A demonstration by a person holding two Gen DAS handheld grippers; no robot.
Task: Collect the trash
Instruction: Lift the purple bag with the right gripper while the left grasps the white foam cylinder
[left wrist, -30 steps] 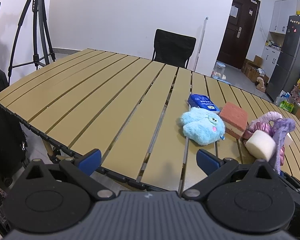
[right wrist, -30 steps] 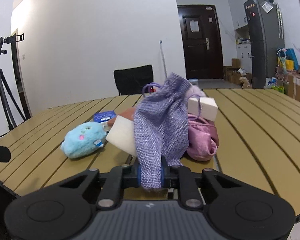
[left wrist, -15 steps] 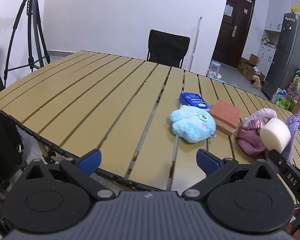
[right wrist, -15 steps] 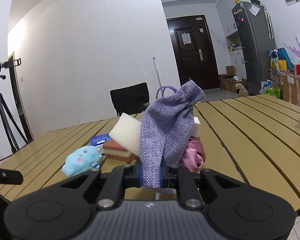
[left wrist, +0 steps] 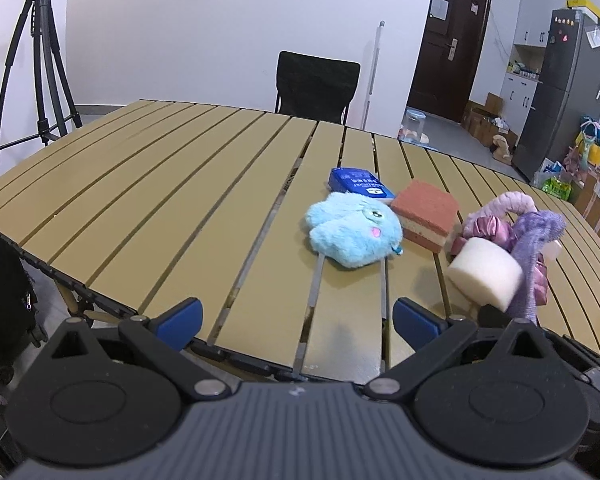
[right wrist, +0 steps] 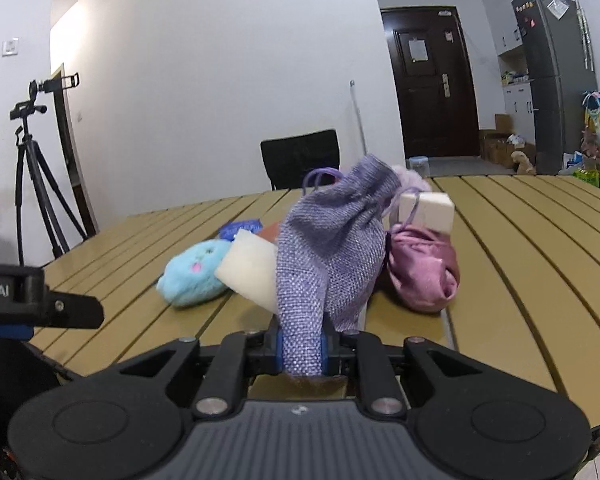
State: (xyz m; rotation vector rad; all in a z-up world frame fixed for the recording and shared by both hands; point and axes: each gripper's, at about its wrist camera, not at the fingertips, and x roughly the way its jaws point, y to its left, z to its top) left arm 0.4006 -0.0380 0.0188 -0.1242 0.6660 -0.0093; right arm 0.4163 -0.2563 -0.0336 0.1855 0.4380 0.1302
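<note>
My right gripper (right wrist: 302, 350) grips the lower end of a purple woven pouch (right wrist: 332, 248) at the table's near edge; its jaws are opening slightly, and the pads still press the cloth. A white foam sponge (right wrist: 248, 276) leans against the pouch's left side. Behind them lie a pink satin pouch (right wrist: 422, 276) and a white block (right wrist: 426, 210). My left gripper (left wrist: 296, 316) hangs open and empty over the near edge, left of the purple pouch (left wrist: 534, 240) and the sponge (left wrist: 486, 274).
On the slatted tan table (left wrist: 160, 200) lie a blue plush toy (left wrist: 354, 236), a red-orange sponge (left wrist: 426, 212) and a blue packet (left wrist: 358, 186). A black chair (left wrist: 316, 84) stands at the far side, a tripod (left wrist: 36, 60) at the left.
The left gripper has drifted a little, so the toys and sponge now sit nearer the middle of its view. The right gripper tipped up, then back down, still holding the purple pouch.
</note>
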